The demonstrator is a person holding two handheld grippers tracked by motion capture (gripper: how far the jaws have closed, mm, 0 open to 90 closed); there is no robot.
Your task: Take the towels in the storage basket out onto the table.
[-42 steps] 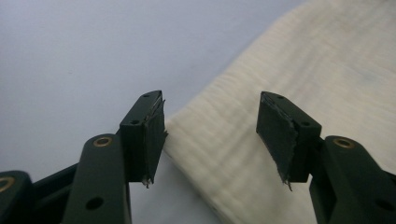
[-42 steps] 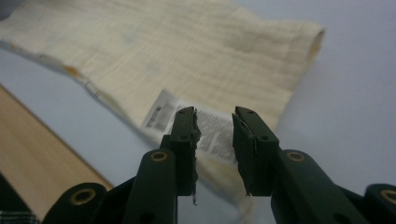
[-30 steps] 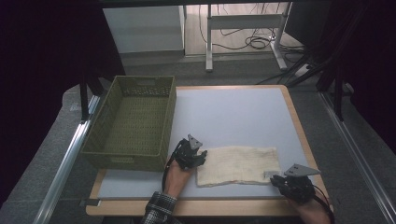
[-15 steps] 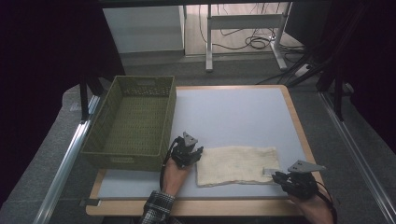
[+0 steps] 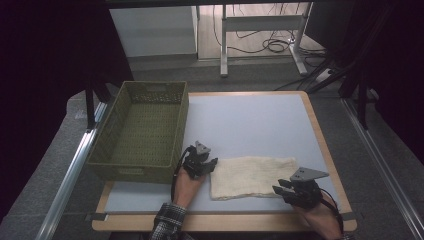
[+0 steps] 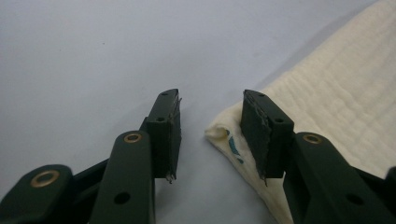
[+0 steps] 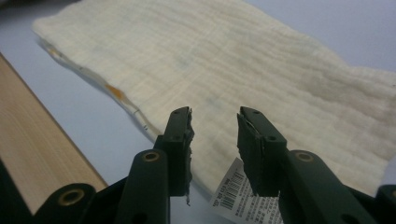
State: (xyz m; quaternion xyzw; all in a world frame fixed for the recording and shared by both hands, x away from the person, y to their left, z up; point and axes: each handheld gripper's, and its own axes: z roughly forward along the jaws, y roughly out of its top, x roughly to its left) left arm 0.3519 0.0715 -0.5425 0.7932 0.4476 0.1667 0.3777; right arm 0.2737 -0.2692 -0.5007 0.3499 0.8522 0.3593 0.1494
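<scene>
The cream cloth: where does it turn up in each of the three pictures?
High view: cloth lies flat, low centre, between both grippers.
Left gripper view: right side, its corner by the right jaw.
Right gripper view: across the upper middle, beyond the jaws.
Shared landmark: the pale table under it.

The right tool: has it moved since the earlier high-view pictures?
Yes. The right tool has slid left along the table's wooden front edge, jaws just opening, empty, beside the cloth.

Overhead view, two close views, shared cloth point(image 5: 252, 176)

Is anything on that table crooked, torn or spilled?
Nothing much. The cream cloth lies flat, folded, slightly askew to the table edge, its barcode tag sticking out at one corner. The green basket sits upright.
</scene>
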